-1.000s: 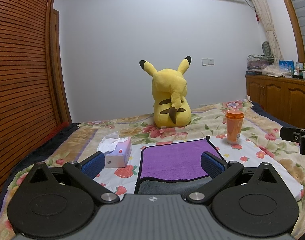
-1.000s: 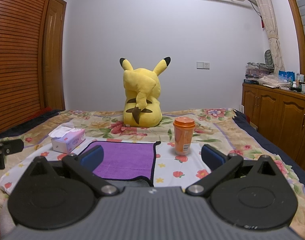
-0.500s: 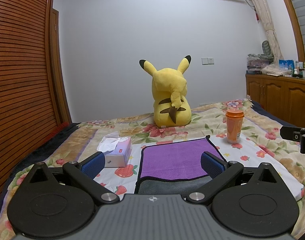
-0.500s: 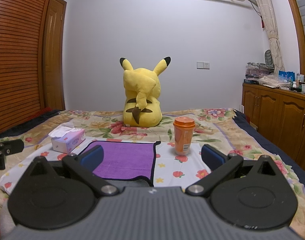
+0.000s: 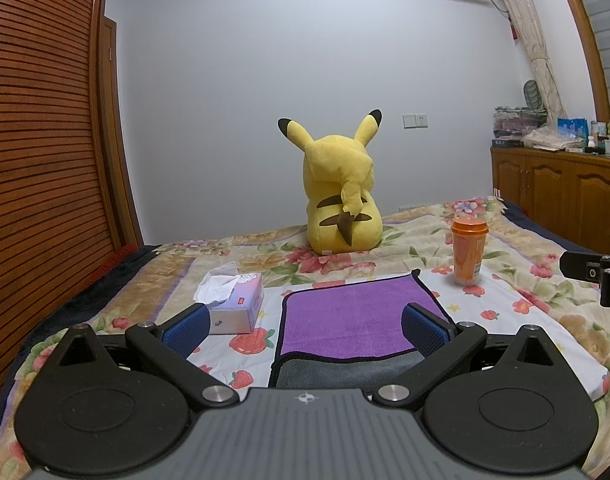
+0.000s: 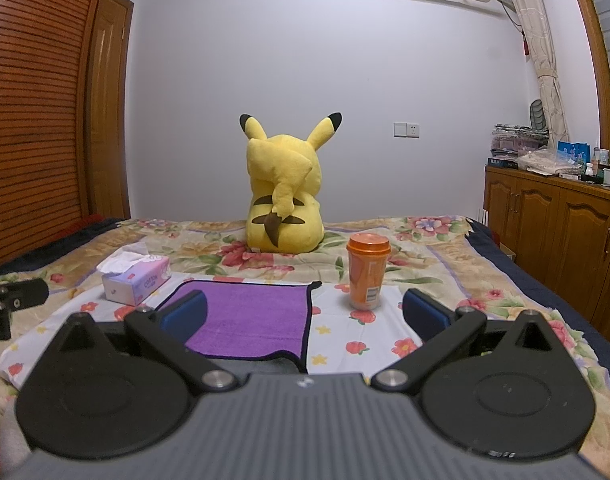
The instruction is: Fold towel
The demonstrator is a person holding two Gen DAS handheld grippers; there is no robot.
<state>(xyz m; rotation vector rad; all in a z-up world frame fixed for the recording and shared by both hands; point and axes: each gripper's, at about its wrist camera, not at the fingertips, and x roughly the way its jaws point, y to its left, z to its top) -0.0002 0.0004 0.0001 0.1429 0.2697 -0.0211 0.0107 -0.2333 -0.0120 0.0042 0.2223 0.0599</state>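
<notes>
Both pairs of tongs stood spread wide and held nothing: the left tongs (image 5: 305,326) and the right tongs (image 6: 304,312) hovered low over the near edge of the bed (image 5: 517,280), side by side and level. The towel (image 5: 345,318) lay flat on the floral bedspread just ahead of them, purple face up, with a grey strip showing along its near edge, so a first fold seemed already laid. A tissue box (image 5: 235,304) sat just beside its left edge and an orange cup (image 6: 367,272) stood upright near its far right corner; a yellow plush toy (image 6: 283,196) sat well behind.

The step in hand looked like the approach to the next fold. To do it well, each pair of tongs would need to come down on its own near corner, biting through both layers together, not the top one only. The lift should be even on both sides and low, carried forward so the edges meet squarely. The right side called for care: a wide swing could tip the cup.
</notes>
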